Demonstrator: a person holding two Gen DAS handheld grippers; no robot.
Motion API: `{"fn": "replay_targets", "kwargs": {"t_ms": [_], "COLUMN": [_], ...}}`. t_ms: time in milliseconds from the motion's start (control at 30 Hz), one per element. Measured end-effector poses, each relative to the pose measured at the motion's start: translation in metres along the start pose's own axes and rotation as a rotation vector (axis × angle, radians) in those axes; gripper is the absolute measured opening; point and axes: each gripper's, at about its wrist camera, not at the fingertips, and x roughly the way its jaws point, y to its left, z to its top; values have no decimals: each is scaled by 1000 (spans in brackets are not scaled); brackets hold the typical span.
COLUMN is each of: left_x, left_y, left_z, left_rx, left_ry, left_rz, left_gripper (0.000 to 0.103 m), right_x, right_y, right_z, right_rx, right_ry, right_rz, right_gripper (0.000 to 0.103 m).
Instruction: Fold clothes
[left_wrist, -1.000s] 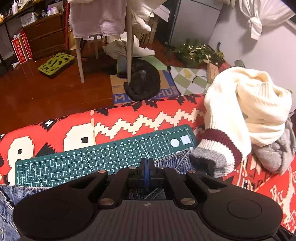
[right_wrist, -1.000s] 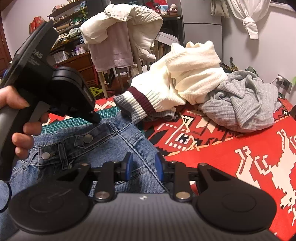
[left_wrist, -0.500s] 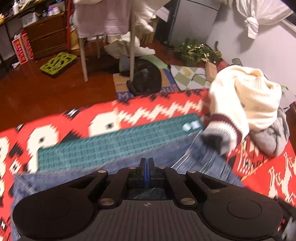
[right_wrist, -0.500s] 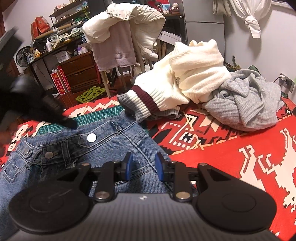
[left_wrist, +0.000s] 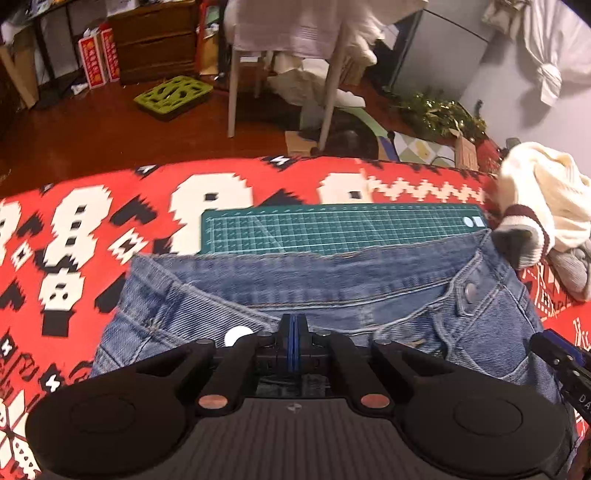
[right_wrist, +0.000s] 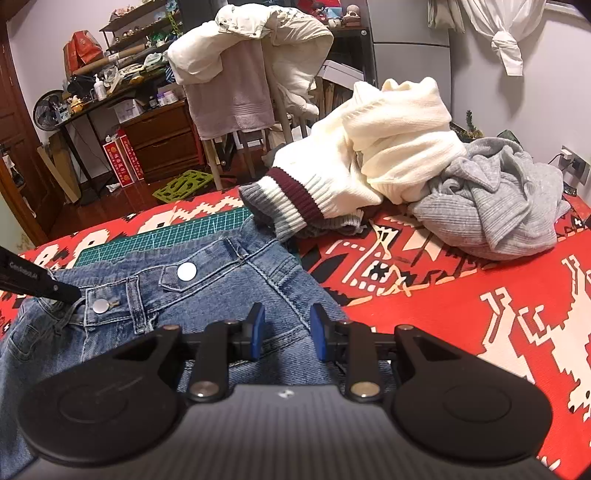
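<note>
My left gripper has its blue-padded fingers pressed together, pinching the waistband of the faded blue denim jeans. The jeans lie spread across the red, white and black patterned blanket, their far edge overlapping the green gridded cutting mat. My right gripper hovers over the right part of the jeans with its fingers spread apart, nothing between them. Two metal buttons show on the waistband in the right wrist view (the tip of my left gripper enters that view at the left edge, touching the denim beside the nearer button). To the far right of the jeans, a cream knitted sweater with maroon and grey striped cuffs is heaped on the blanket, one cuff just beside the jeans' far right corner. A crumpled grey ribbed garment lies against its right side.
</note>
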Motion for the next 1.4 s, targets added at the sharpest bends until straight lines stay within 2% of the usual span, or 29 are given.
{"fn": "replay_targets", "kwargs": {"t_ms": [67,200,333,500,633,833,1100,1333,1400], "left_x": [-2,-12,-16,-5,7,9,-6,-4,-1], "left_y": [2,-4,-23,-41,-36,-41,-29,-13,-14], "left_z": [0,-3,-8,-7,-6,-7,1,-5,-7], "left_rx": [-25,-50,-37,6,-35,-20,-96,-149,-160], "left_ry": [-8,-31,-22,-13,-13,-34,-41,8,16], "left_rz": [-18,-111,-185,-147,-154,-143,-162,-189,-194], "left_gripper": [1,1,1,1,2,3,2,3,7], "right_x": [0,0,0,-1,0,0,0,0,0], "right_y": [0,0,0,0,0,0,-1,0,0], "right_z": [0,0,0,0,0,0,0,0,0], "right_rx": [2,3,2,5,9,10,17,14,14], "right_ry": [0,2,2,1,4,6,6,8,8], "right_rz": [0,0,3,6,9,12,15,17,17], "right_gripper": [30,30,30,30,30,30,30,30,30]}}
